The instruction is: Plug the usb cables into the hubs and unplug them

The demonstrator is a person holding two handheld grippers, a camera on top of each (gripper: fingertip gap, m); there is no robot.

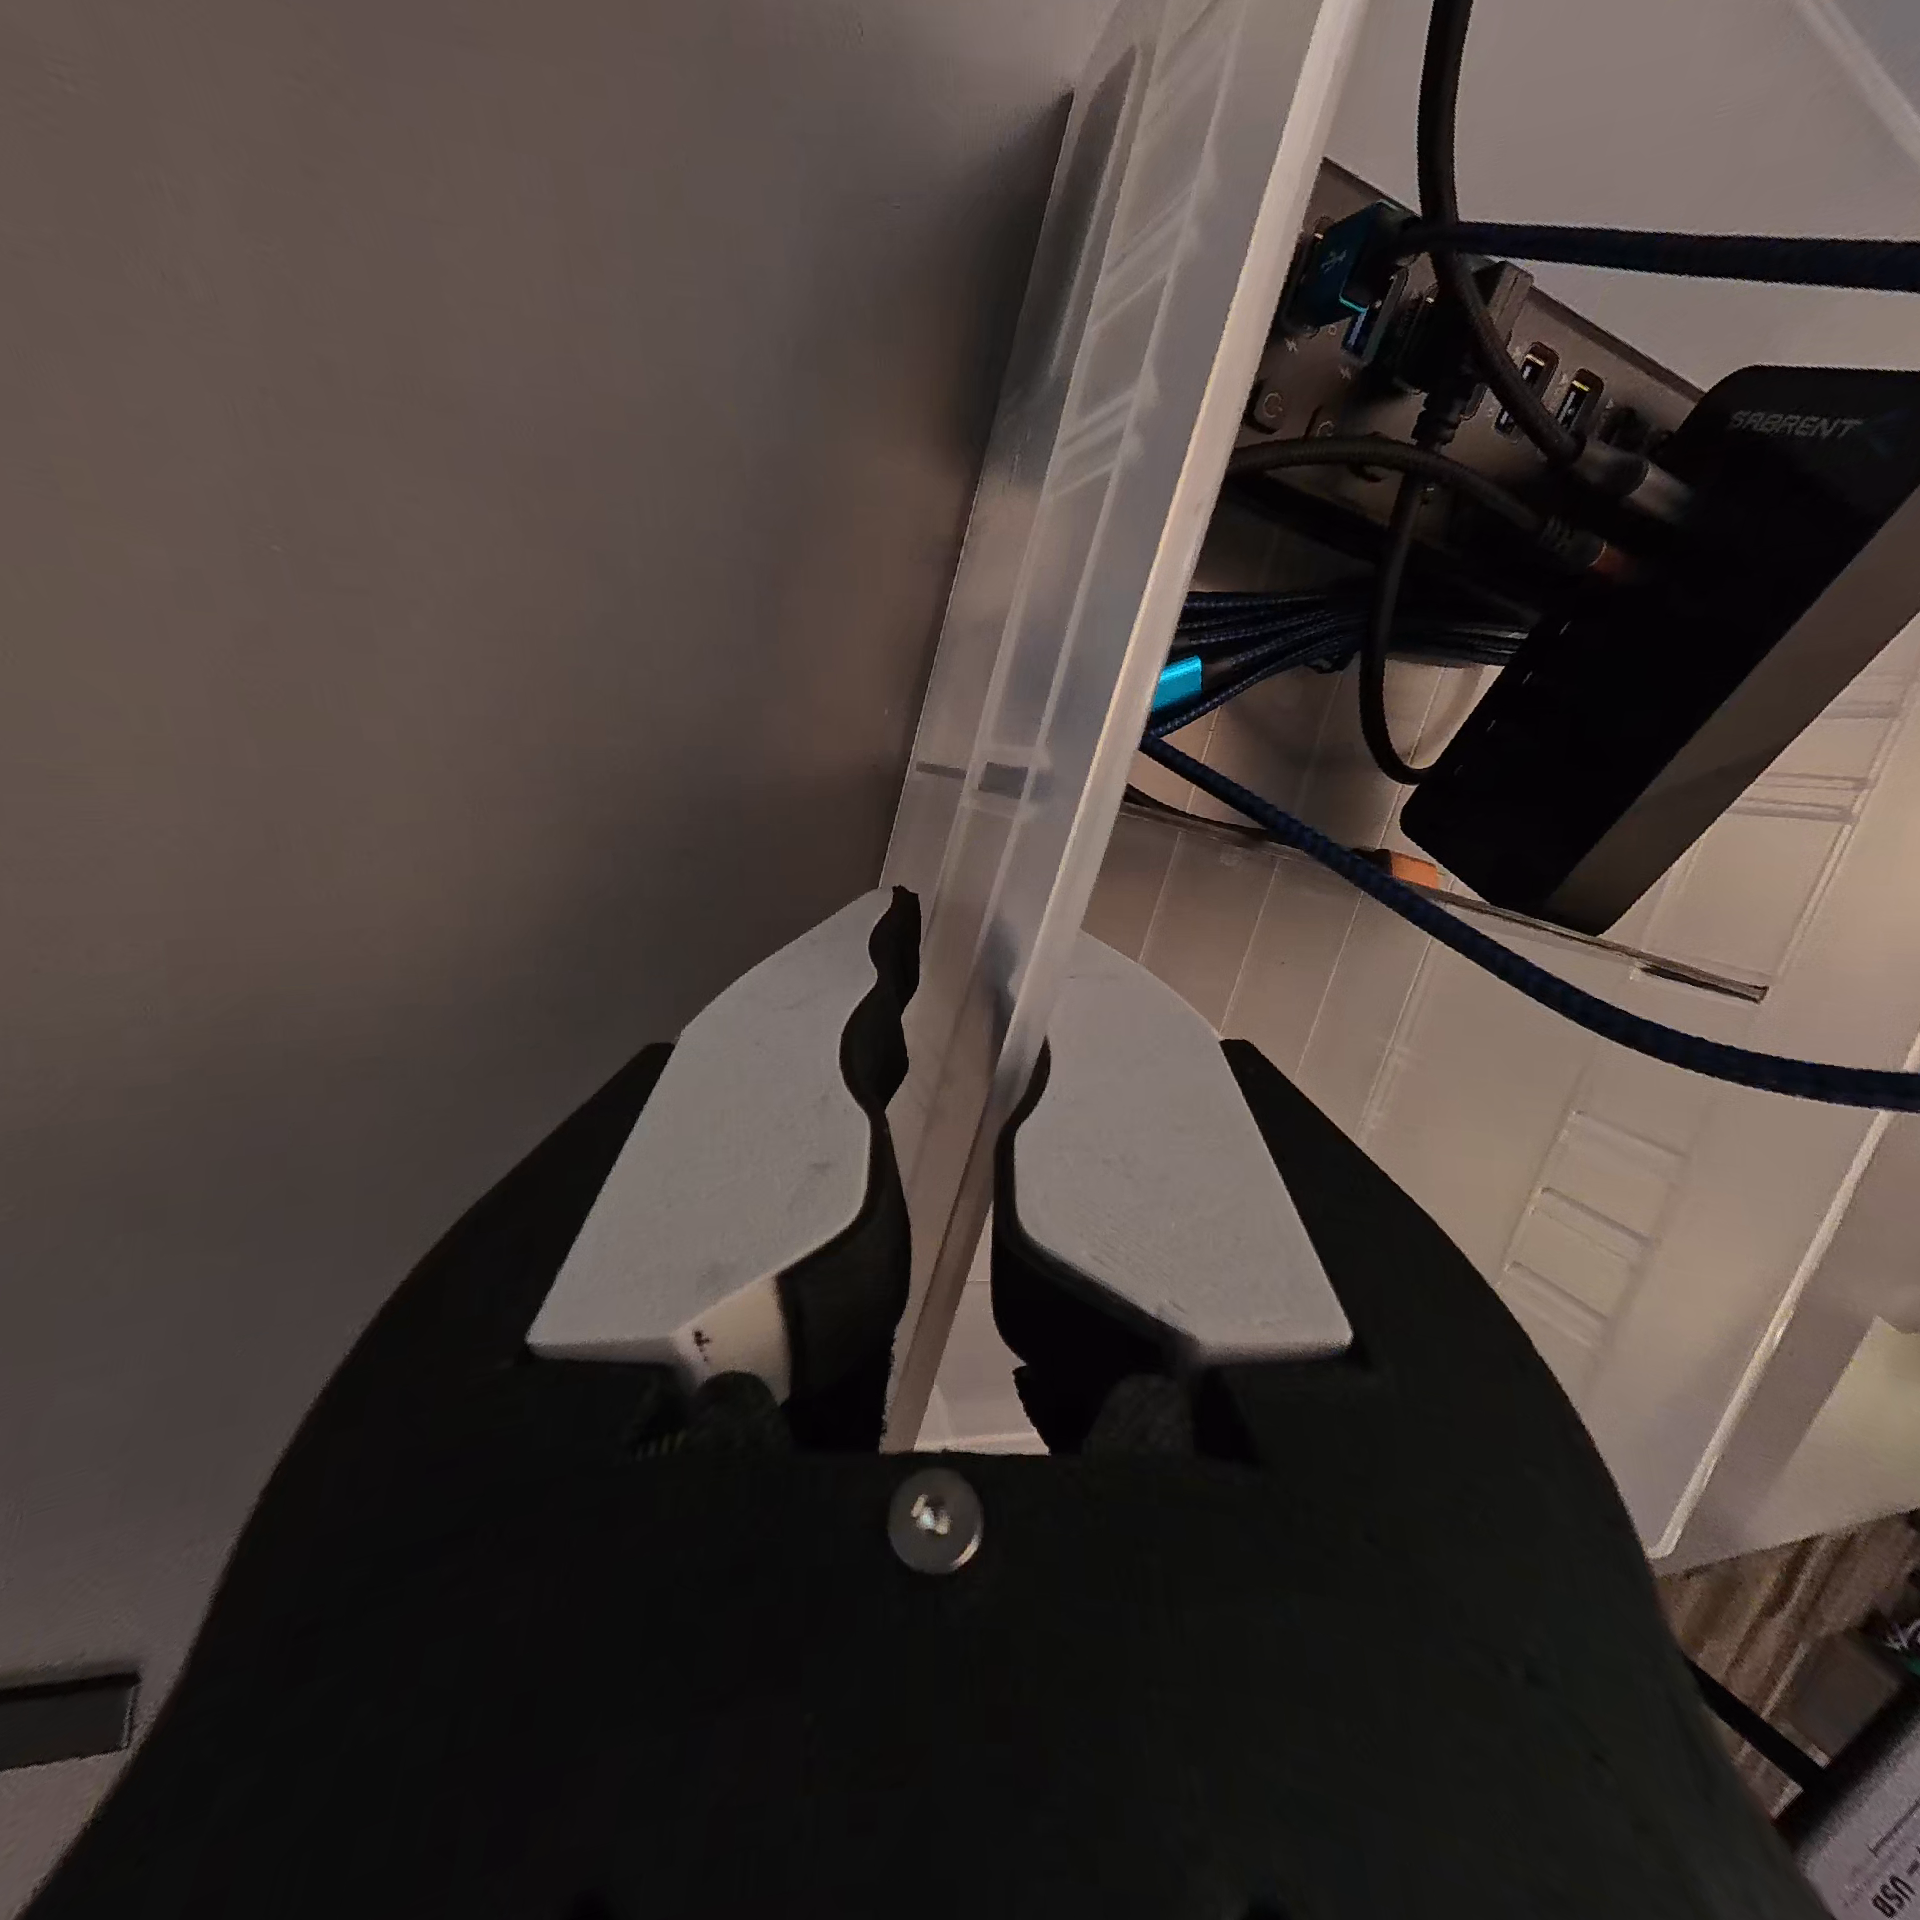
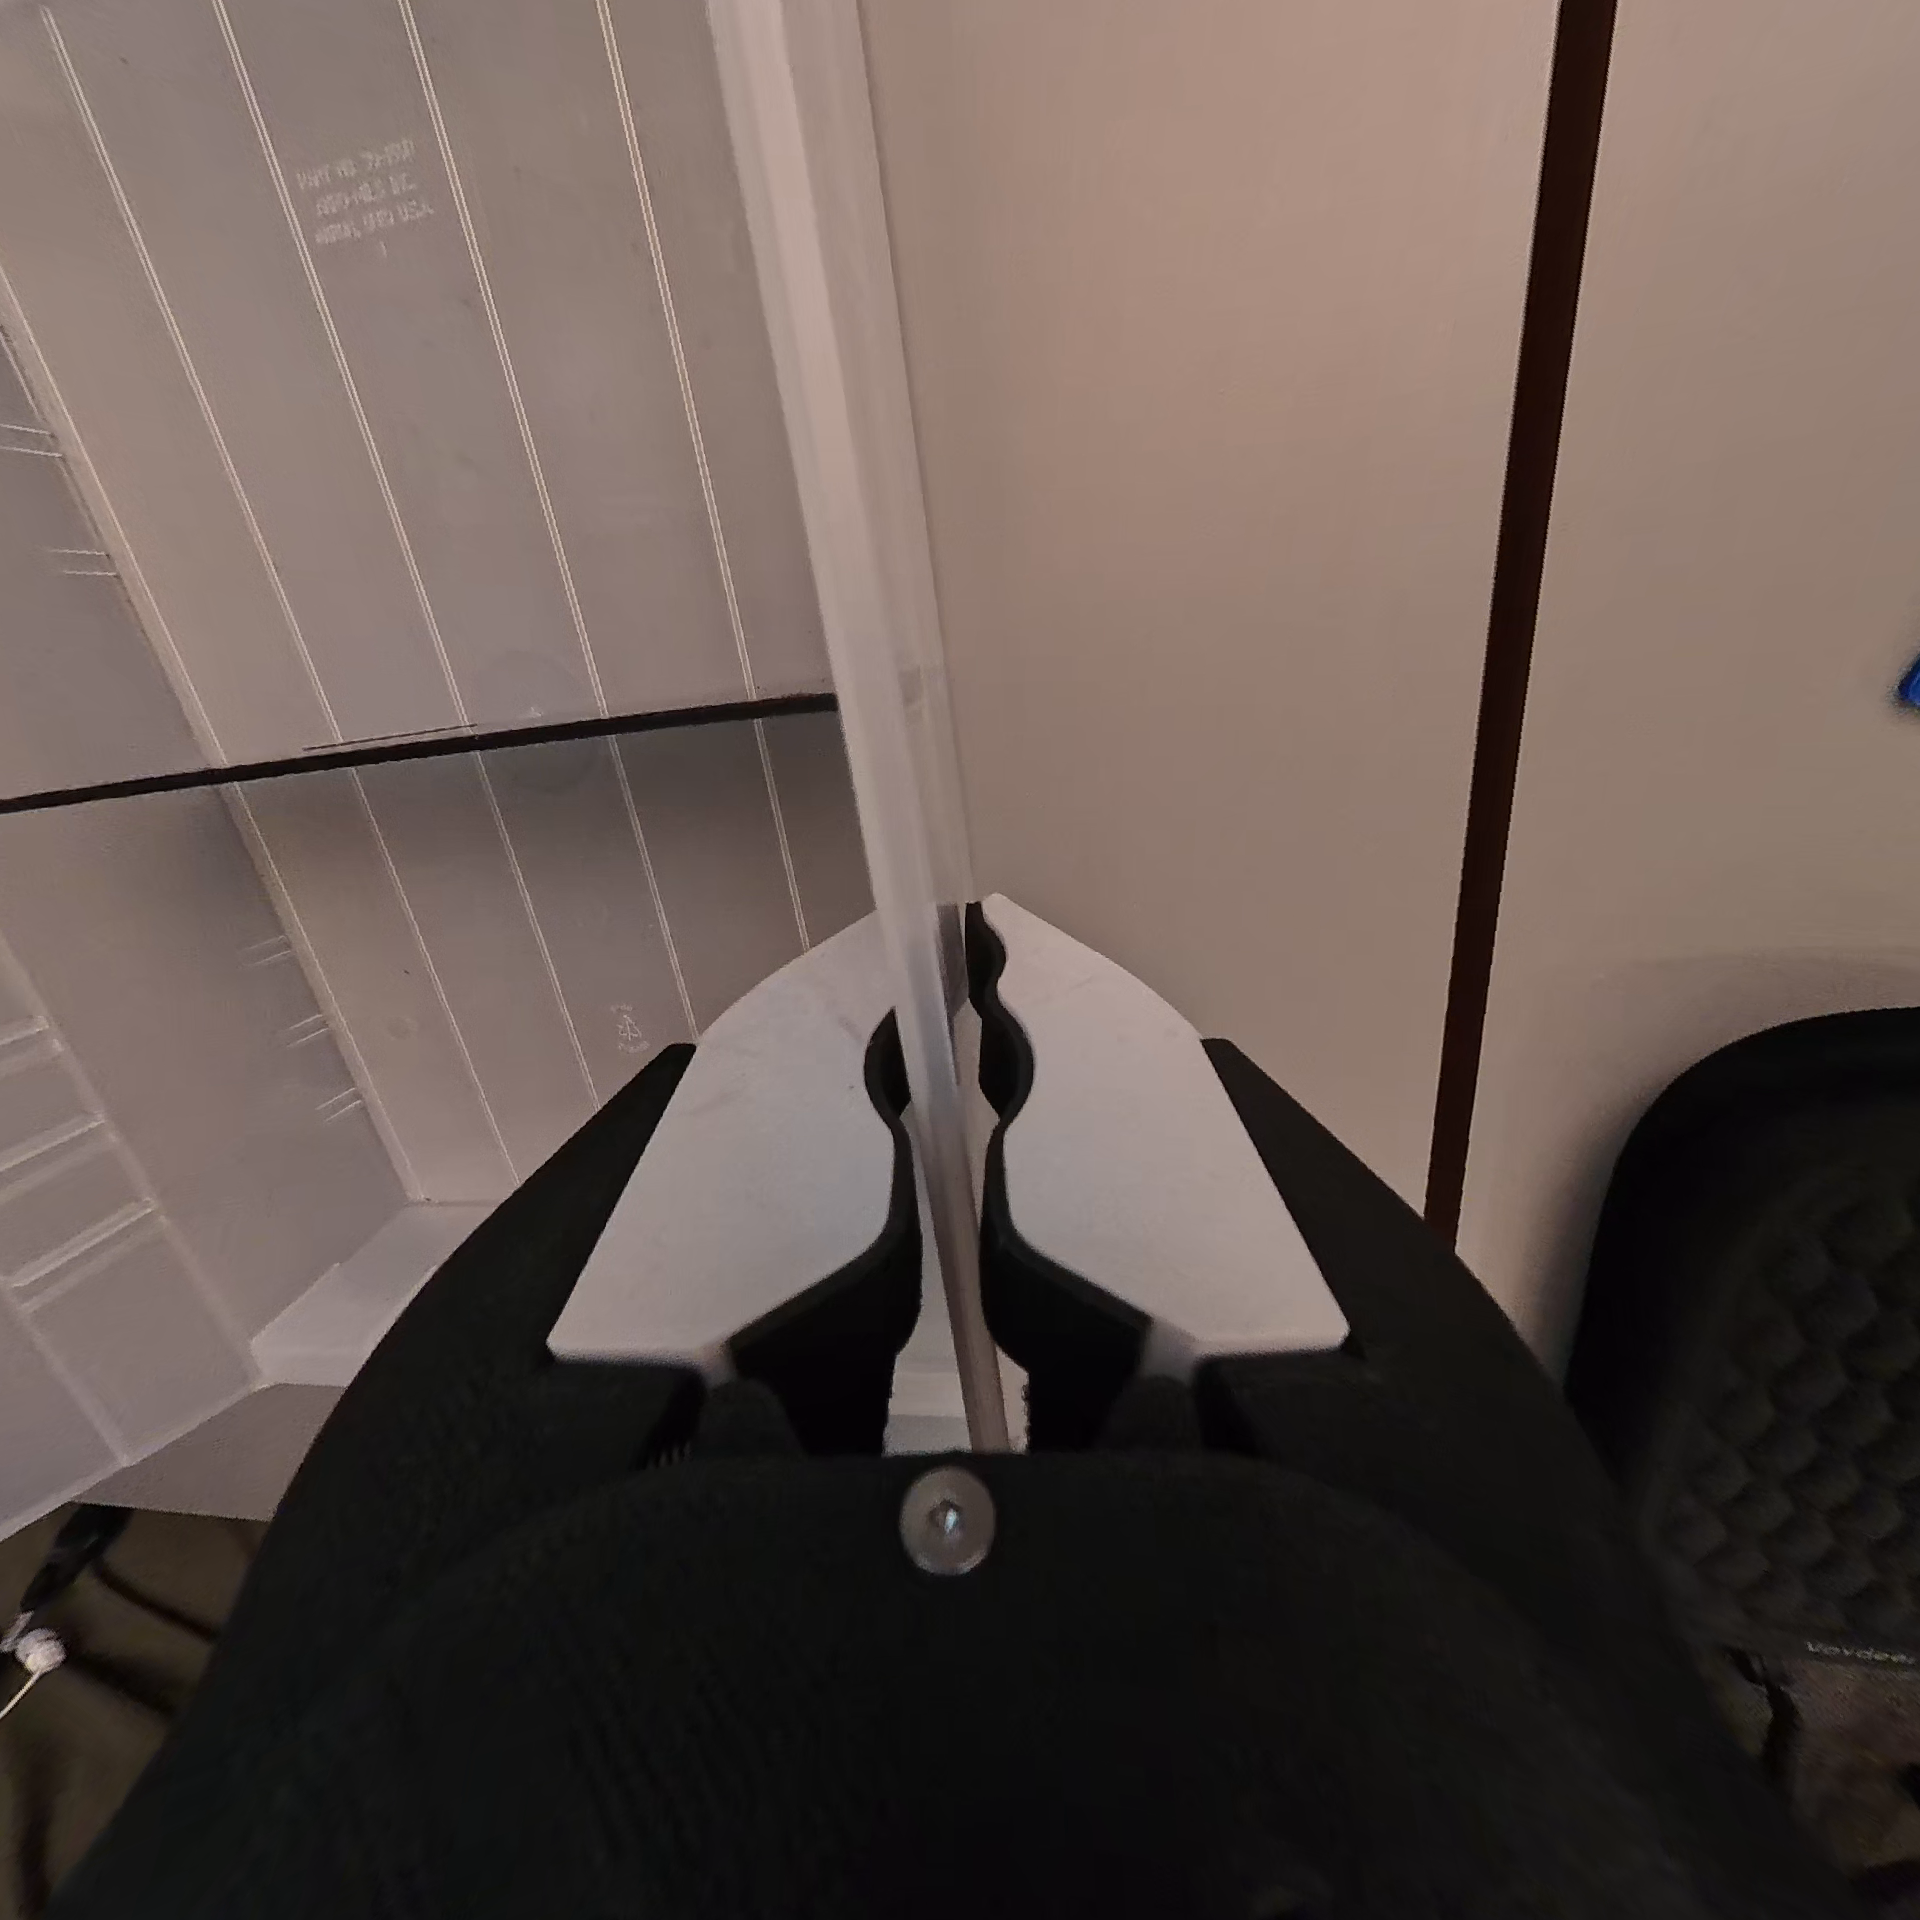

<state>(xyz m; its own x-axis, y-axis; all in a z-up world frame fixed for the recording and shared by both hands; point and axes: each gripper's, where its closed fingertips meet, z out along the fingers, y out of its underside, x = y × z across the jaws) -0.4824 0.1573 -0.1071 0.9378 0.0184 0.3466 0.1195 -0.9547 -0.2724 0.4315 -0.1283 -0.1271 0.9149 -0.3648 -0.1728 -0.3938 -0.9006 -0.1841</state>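
both grippers are pinching walls of a clear plastic bin (image 1: 1132,582): the left gripper (image 1: 951,1049) is pressed onto its left wall and the right gripper (image 2: 951,1023) onto its right wall (image 2: 831,416). inside on the far right lie the black usb hub (image 1: 1683,644) and a grey hub (image 1: 1538,343), with blue braided cables (image 1: 1455,914) and black ones around them, several already seated in ports. judging by this, no plug is in hand, so the plugging and unplugging seems either not started or between rounds.
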